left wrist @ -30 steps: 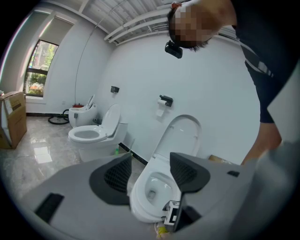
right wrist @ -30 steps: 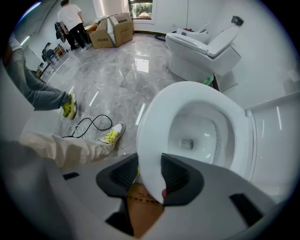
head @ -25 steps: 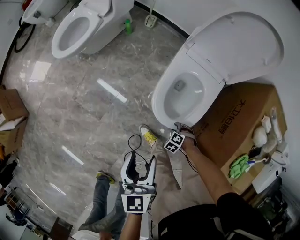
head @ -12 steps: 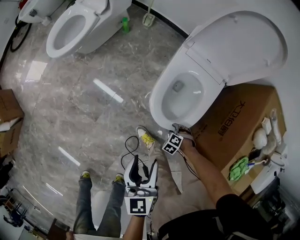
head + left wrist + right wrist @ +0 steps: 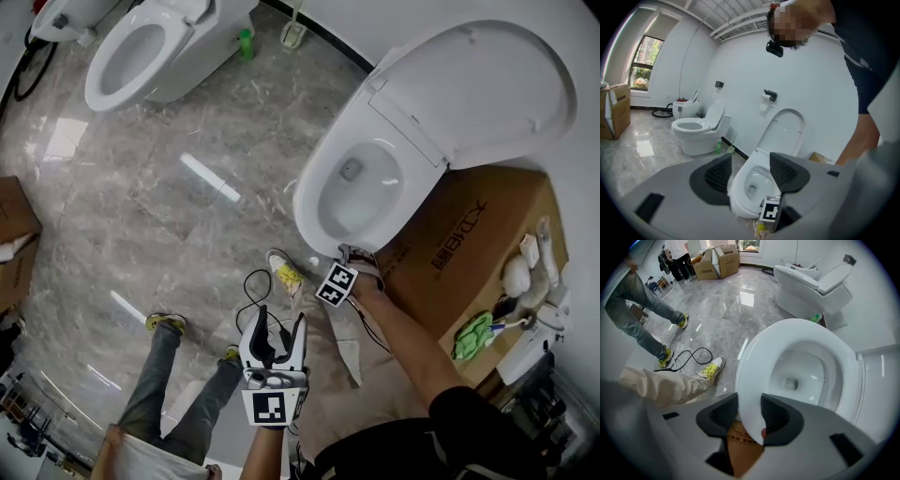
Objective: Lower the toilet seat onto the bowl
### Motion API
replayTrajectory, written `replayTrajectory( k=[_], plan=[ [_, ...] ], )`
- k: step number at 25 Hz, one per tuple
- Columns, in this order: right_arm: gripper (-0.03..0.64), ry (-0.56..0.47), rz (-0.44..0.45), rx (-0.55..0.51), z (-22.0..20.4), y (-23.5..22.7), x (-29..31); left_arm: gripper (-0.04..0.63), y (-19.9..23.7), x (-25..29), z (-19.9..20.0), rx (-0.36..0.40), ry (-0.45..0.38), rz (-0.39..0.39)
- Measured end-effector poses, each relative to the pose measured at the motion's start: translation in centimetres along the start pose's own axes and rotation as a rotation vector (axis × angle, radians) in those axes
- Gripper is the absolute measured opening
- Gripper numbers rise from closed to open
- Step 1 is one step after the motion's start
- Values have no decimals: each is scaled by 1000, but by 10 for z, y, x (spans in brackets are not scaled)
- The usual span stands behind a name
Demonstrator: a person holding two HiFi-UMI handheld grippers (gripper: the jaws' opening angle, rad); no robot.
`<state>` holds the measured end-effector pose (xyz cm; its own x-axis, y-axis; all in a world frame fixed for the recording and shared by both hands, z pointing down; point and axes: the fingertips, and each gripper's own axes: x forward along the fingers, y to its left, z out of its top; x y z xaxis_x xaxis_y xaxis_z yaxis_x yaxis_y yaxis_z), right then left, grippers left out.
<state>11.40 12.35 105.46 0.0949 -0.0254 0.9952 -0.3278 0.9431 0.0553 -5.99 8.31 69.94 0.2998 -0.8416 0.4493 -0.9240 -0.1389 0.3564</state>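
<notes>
The white toilet (image 5: 361, 187) stands at the upper right with its lid (image 5: 478, 89) raised. The seat ring (image 5: 754, 352) lies low over the bowl (image 5: 799, 376). My right gripper (image 5: 351, 255) is at the ring's front edge, shut on it, with the white rim pinched between the two dark pads (image 5: 723, 414). My left gripper (image 5: 278, 325) hangs below the toilet over the floor, open with nothing between its fingers. In the left gripper view the toilet (image 5: 752, 180) shows between the jaws, far off, with the right gripper's marker cube (image 5: 771, 212) at its front.
A brown cardboard box (image 5: 473, 239) stands against the toilet's right side. A second toilet (image 5: 141, 47) and a green bottle (image 5: 246, 44) are at the top left. A person in jeans (image 5: 164, 403) walks at the lower left. A black cable (image 5: 255, 286) lies on the marble floor.
The person in jeans has walked left across the bottom of the view. Both grippers have stayed nearly where they were, and the right one has kept its hold on the seat rim.
</notes>
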Motion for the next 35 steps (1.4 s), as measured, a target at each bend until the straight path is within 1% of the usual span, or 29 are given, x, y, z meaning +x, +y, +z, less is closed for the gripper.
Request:
replayTrajectory(
  k=[3,7,11,13,14,17,18,19,20,22,24,25,28,29,30,33,35],
  plan=[
    [158,26,11,-3,1,1,0,261,-3,3,2,0,-6,-6],
    [160,11,32,-15,2,1,-1,260,-7,11,2,43,-25,-21],
    [161,7,53,-19,1,1,-1,259,-13,17,2,14,-31,-33],
    [163,9,65,-25,2,2,-2,258,-16,19,0,39,-42,-53],
    [164,13,72,-35,3,2,-2,258,-17,21,-2,49,-41,-58],
    [163,28,115,-82,1,6,-6,256,-18,26,-12,18,4,-37],
    [150,23,140,-88,3,7,-8,256,-19,28,-8,23,-1,-40],
    [83,12,167,-83,6,9,-12,256,-20,29,-3,36,-10,-46],
    [1,-2,188,-72,8,9,-16,256,-21,31,-1,45,-10,-51],
    [-5,-25,208,-39,2,0,-28,256,-30,35,1,48,-2,-64],
    [-5,-48,227,22,-7,-11,-44,256,-41,38,12,46,-6,-83],
    [-5,-58,255,68,-10,-15,-54,256,-45,38,21,50,-14,-95],
    [-6,-96,384,240,-19,-21,-94,256,-54,39,56,97,-47,-129],
    [-6,-119,406,280,-23,-25,-110,256,-57,41,70,113,-59,-135],
    [-6,-148,407,305,-28,-31,-127,256,-60,42,83,124,-67,-140],
    [-6,-250,348,357,-37,-58,-179,252,-68,42,127,143,-87,-149],
    [-6,-318,309,406,-39,-74,-214,247,-75,42,161,175,-128,-167]
  ],
)
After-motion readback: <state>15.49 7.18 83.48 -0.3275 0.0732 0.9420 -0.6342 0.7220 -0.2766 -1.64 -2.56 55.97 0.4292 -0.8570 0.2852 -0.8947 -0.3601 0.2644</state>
